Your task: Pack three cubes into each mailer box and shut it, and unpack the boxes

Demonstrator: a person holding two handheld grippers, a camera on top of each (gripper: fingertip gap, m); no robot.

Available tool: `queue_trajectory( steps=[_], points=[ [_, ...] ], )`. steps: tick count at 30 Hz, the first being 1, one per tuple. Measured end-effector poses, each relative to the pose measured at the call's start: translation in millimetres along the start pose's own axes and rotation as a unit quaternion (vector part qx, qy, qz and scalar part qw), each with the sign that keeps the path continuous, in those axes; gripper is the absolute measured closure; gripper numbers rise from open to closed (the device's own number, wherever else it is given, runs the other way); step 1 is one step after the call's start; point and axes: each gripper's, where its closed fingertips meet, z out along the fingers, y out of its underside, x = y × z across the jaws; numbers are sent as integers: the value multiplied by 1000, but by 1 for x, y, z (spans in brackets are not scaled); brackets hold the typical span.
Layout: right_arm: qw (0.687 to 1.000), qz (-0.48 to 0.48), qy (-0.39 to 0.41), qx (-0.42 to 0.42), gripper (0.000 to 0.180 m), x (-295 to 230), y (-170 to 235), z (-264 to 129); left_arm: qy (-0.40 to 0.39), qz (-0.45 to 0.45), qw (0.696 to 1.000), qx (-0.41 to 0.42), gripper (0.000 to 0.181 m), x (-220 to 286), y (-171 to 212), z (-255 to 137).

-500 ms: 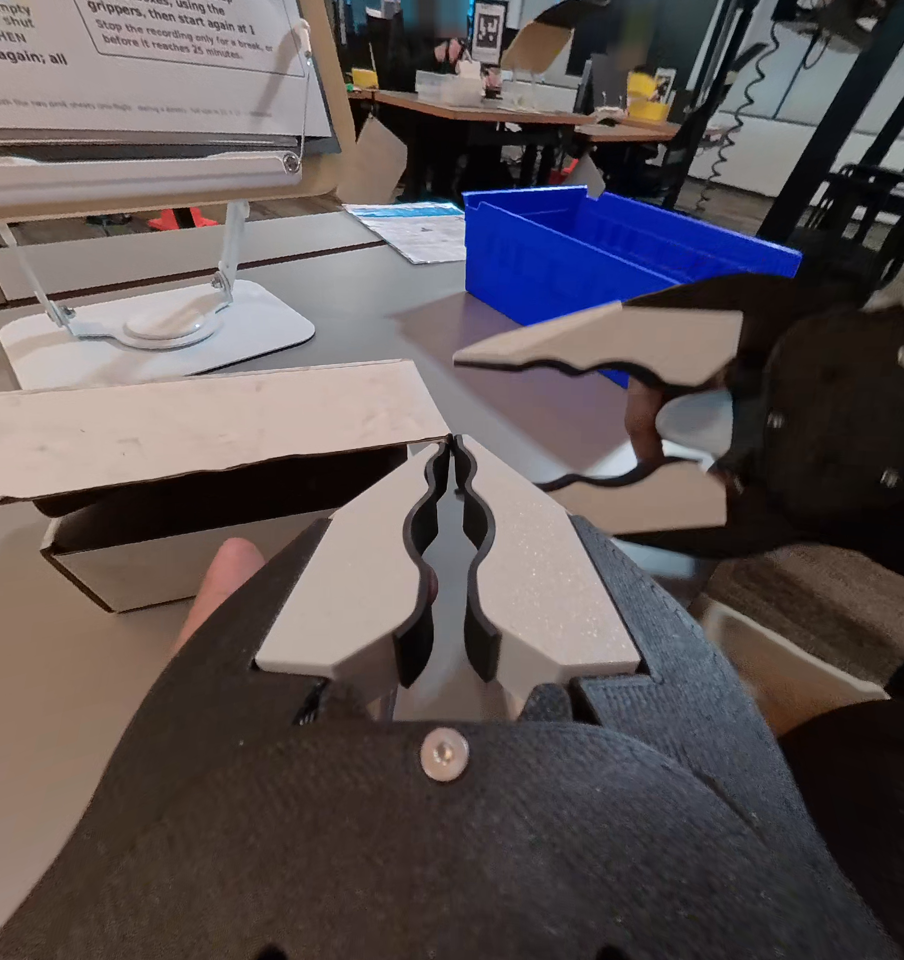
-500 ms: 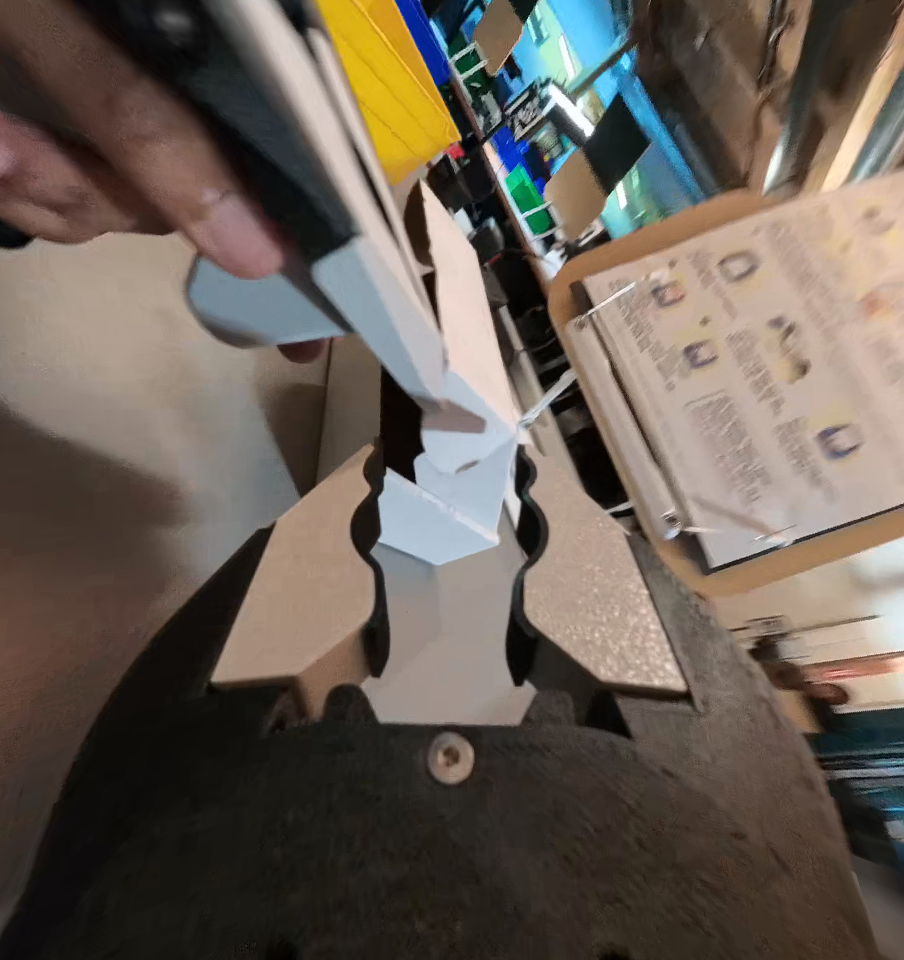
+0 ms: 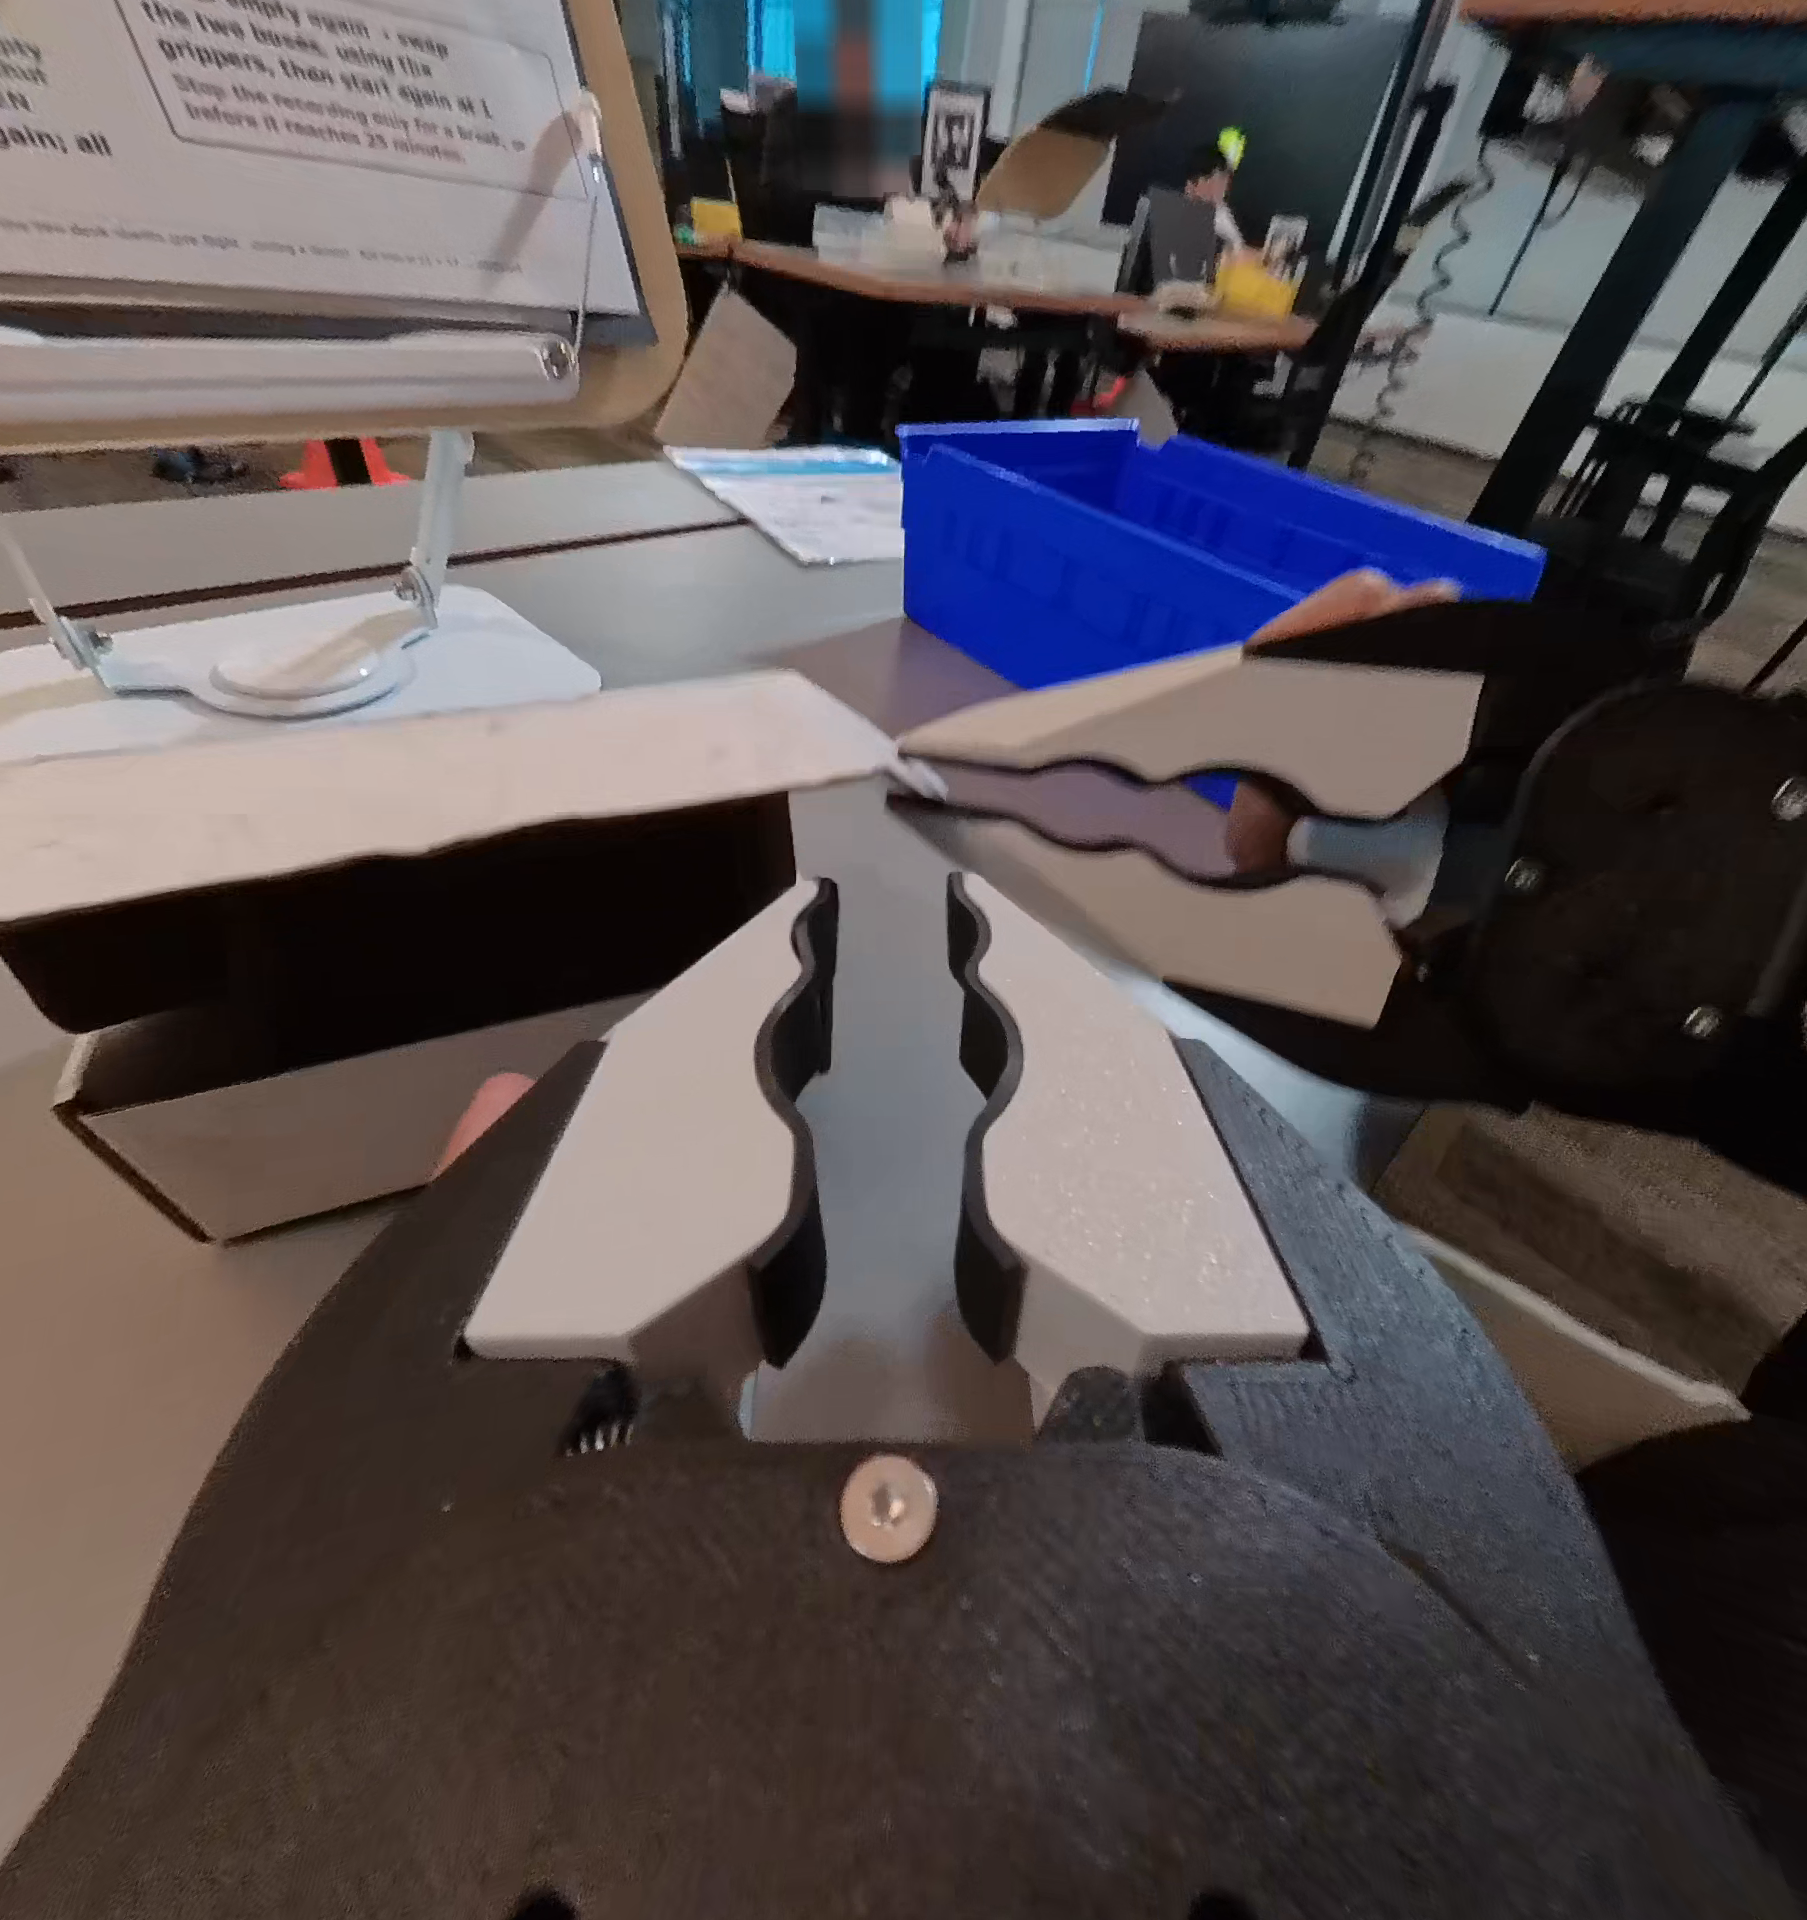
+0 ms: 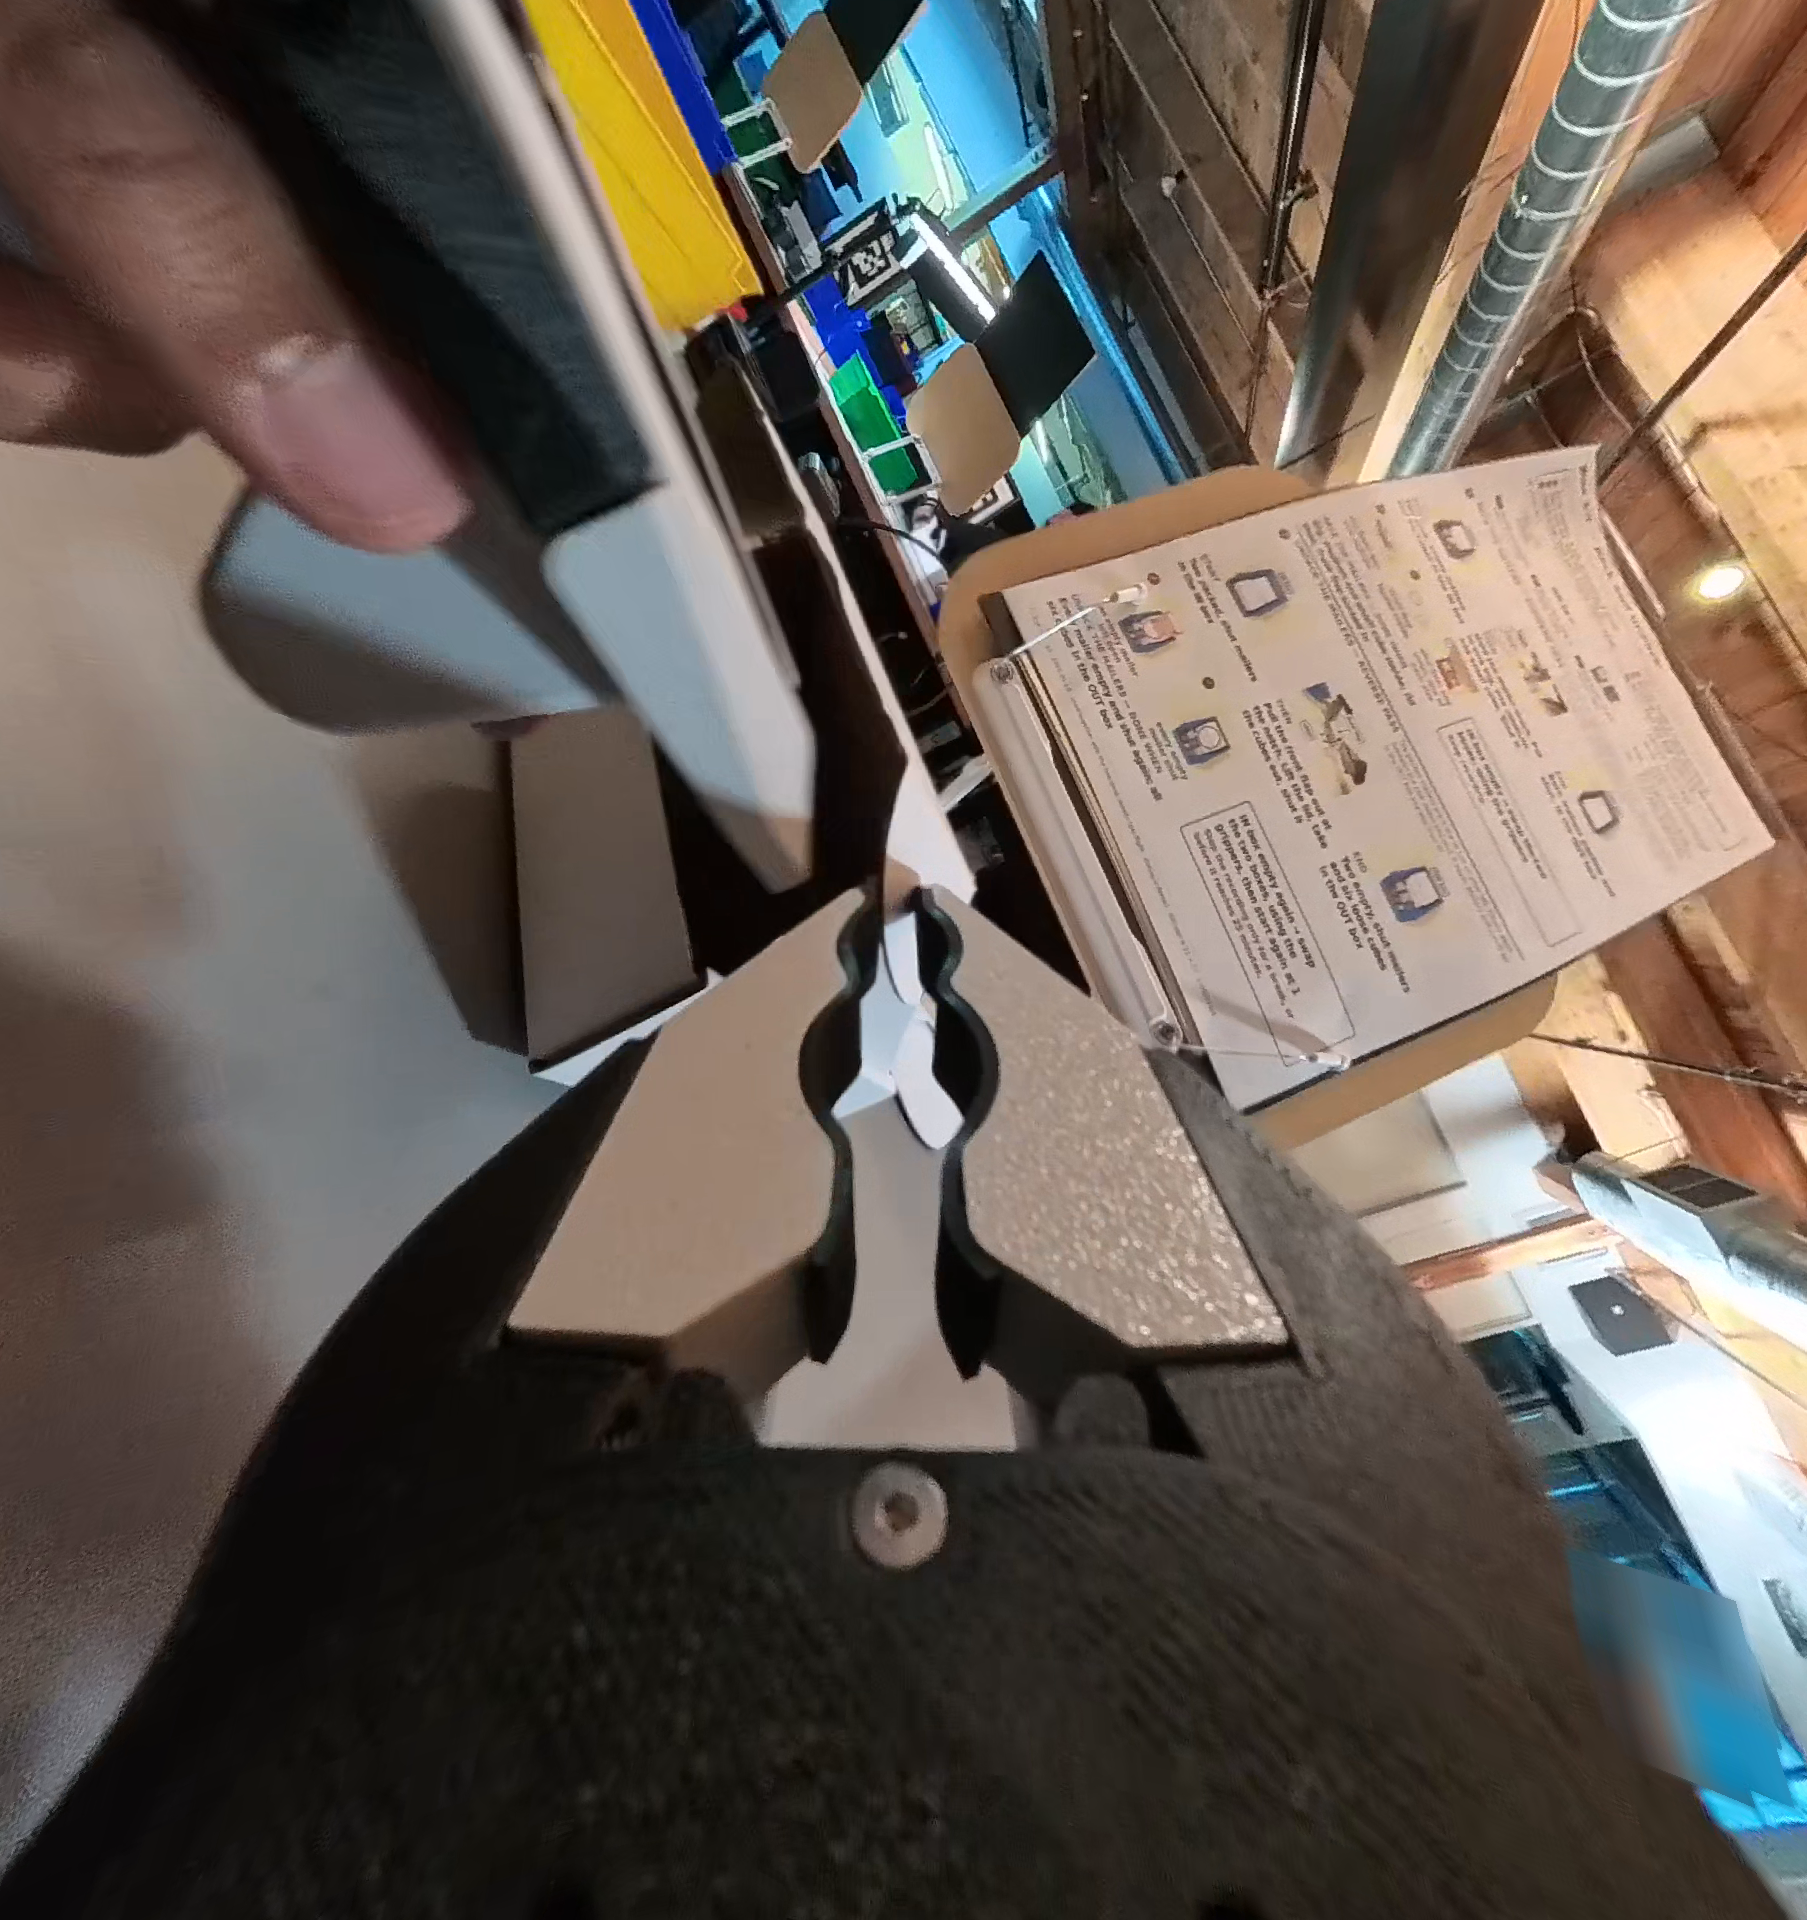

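left hand-held gripper (image 3: pixel 886 899): nearest the camera. Has gone from pinched to spread, nothing between the fingers, and sits just beside the box's right end without touching it.
right hand-held gripper (image 4: pixel 891 914): was wider and off the lid; now nipped onto the lid's corner. White card shows between its wavy pads in the right wrist view; the tips meet the corner in the left wrist view.
meaning: control of the lid looks handed from left to right. Probably a lift to unpack or a fold-down to shut; cannot tell which.
mailer box (image 3: pixel 255 1122): on the table (image 3: pixel 68 1455), just ahead-left of the left one.
lid (image 3: pixel 390 800): raised, roughly level, dark gap beneath it.
cubes: none visible; the interior is in shadow.
blue bin (image 3: pixel 1086 561): farther back on the right, well apart from the box.
document stand (image 3: pixel 286 665): back left, sheet clipped on.
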Motion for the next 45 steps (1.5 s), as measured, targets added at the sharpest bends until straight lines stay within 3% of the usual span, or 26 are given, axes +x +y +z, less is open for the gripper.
queue_trajectory(
  steps=[3, 6, 13, 18, 23, 26, 31, 35, 39, 42, 45],
  points=[
    [999, 32, 4, -5, 177, 11, 8, -2, -13, 19, 999, -24, 151, -7, 11, 1],
    [995, 102, 10, -2, 178, 25, 17, -5, -77, 23, 996, -27, 143, -37, 13, -4],
    [955, 297, 3, -13, 178, 46, 52, -9, -226, 9, 972, 62, 138, -115, -16, -46],
    [913, 406, -41, -17, 175, 38, 55, -8, -170, 58, 983, 40, 133, -102, -10, -30],
    [883, 464, -66, -19, 174, 34, 49, -11, -136, 94, 986, 20, 170, -79, -6, -22],
    [872, 483, -73, -26, 174, 34, 51, -12, -117, 77, 990, 9, 172, -76, -6, -26],
    [827, 548, -123, -33, 173, 27, 50, -14, -111, 69, 991, -1, 171, -76, -1, -27],
    [799, 577, -159, -56, 175, 12, 59, -18, -101, 92, 989, -55, 181, -71, 19, -21],
    [768, 610, -189, -57, 180, 4, 63, -20, -98, 116, 986, -70, 181, -64, 25, -17],
    [750, 629, -196, -59, 180, 1, 68, -20, -105, 146, 979, -101, 165, -64, 36, -17],
    [765, 611, -193, -70, 170, 0, 73, -19, -124, 150, 971, -137, 149, -71, 48, -19]
  ],
)
